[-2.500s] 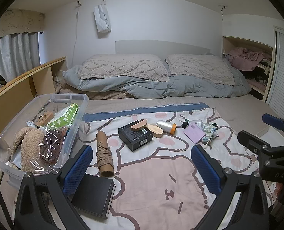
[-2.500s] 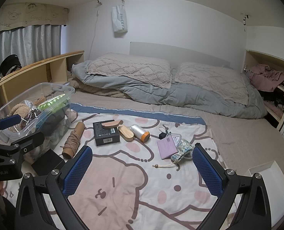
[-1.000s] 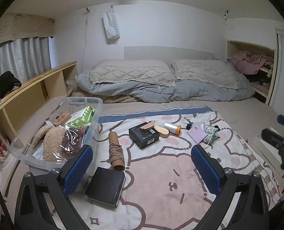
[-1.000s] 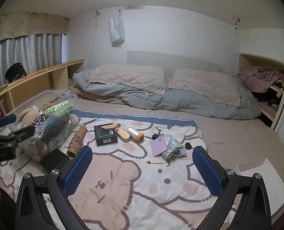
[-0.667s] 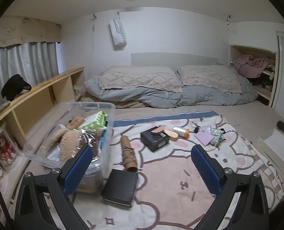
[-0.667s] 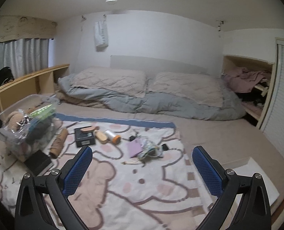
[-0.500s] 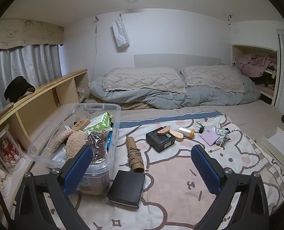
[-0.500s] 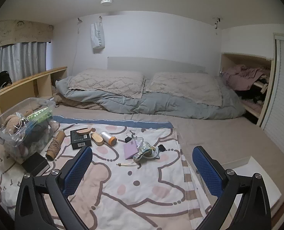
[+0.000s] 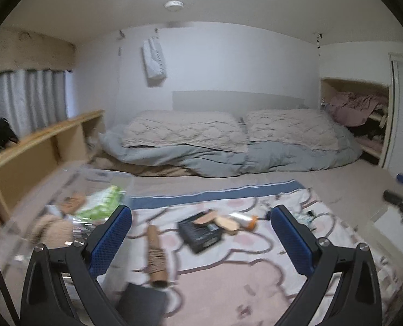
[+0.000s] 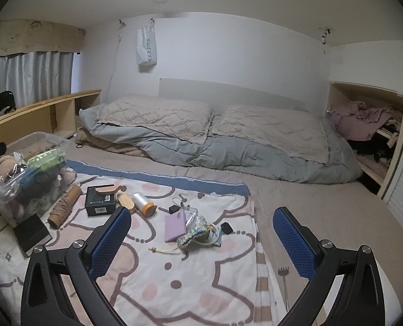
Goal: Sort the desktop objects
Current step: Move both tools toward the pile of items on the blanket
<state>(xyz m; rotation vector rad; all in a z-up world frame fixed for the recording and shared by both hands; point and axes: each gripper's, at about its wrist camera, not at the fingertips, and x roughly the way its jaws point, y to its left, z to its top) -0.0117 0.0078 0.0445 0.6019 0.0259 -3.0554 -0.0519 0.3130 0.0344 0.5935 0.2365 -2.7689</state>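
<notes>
Grippers both spread wide, empty: left gripper [image 9: 201,237], right gripper [image 10: 202,240]. Loose items lie on the printed blanket [image 10: 174,285] beside the clear bin [image 10: 42,138]. Twine-wound cardboard tube [image 10: 64,203]: likely light, stiff, rough; take mid-length. Black box [image 10: 99,199]: rigid, smooth; grip across narrow sides. Drawstring pouch [image 10: 194,231]: soft, pinch anywhere.

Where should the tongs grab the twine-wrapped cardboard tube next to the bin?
Probably across the twine-wrapped middle of the cardboard tube, coming from above with the fingers straddling its width. It lies flat on the blanket, its long axis running away from the camera, so only the sides are free. The clear bin crowds its left, so the left tongs, open and nearest, suit best.
</notes>
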